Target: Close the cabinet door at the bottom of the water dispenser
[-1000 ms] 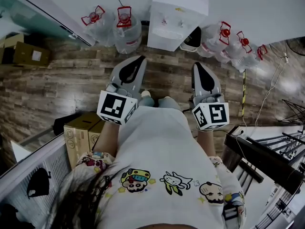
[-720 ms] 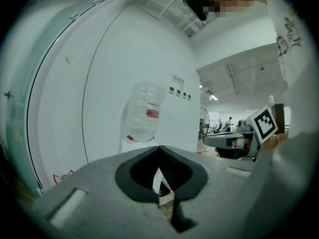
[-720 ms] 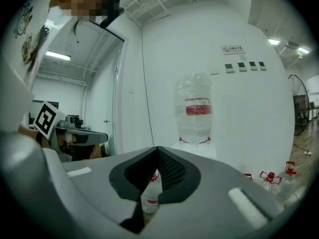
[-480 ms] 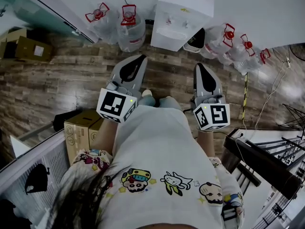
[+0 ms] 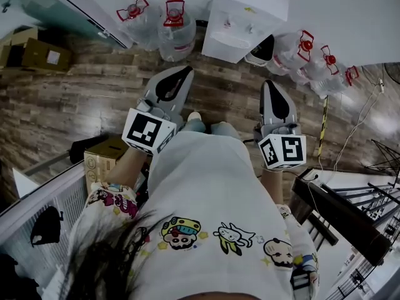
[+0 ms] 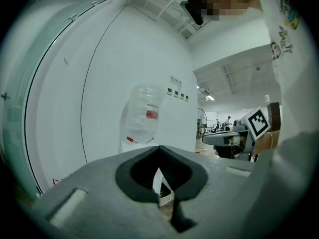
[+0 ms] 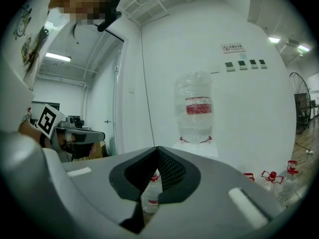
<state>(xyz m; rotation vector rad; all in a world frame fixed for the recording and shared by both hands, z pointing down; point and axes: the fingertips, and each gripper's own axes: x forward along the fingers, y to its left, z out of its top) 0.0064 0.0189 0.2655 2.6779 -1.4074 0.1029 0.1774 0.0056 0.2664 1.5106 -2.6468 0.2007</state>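
Since the earlier head view the hands have barely shifted: the left gripper [image 5: 183, 74] has its marker cube a touch further left, and the picture has slid so that the white box-shaped water dispenser [image 5: 247, 17] sits higher and more to the right.

Both grippers are closed and hold nothing. In each gripper's own view the grey jaws meet at the tip, on the left gripper [image 6: 159, 148] and on the right gripper [image 7: 157, 149] alike.

The small white cabinet door with its dark inner side [image 5: 261, 50] hangs open at the dispenser's bottom right, down at the wooden floor [image 5: 81, 105]. It lies far ahead of the jaws and well apart from them, almost straight beyond the right gripper [image 5: 270, 86] and to the right of the left one. It also looks lower than the jaws, which are held about level.

The likely trouble is the cluster of clear water bottles with red caps [image 5: 312, 58] just right of the open door – a sweep from that side could knock them over. A push close to the hinge, or a glancing touch from the closed tips, may slip off or leave the door ajar – and too hard a shove might bounce it back open
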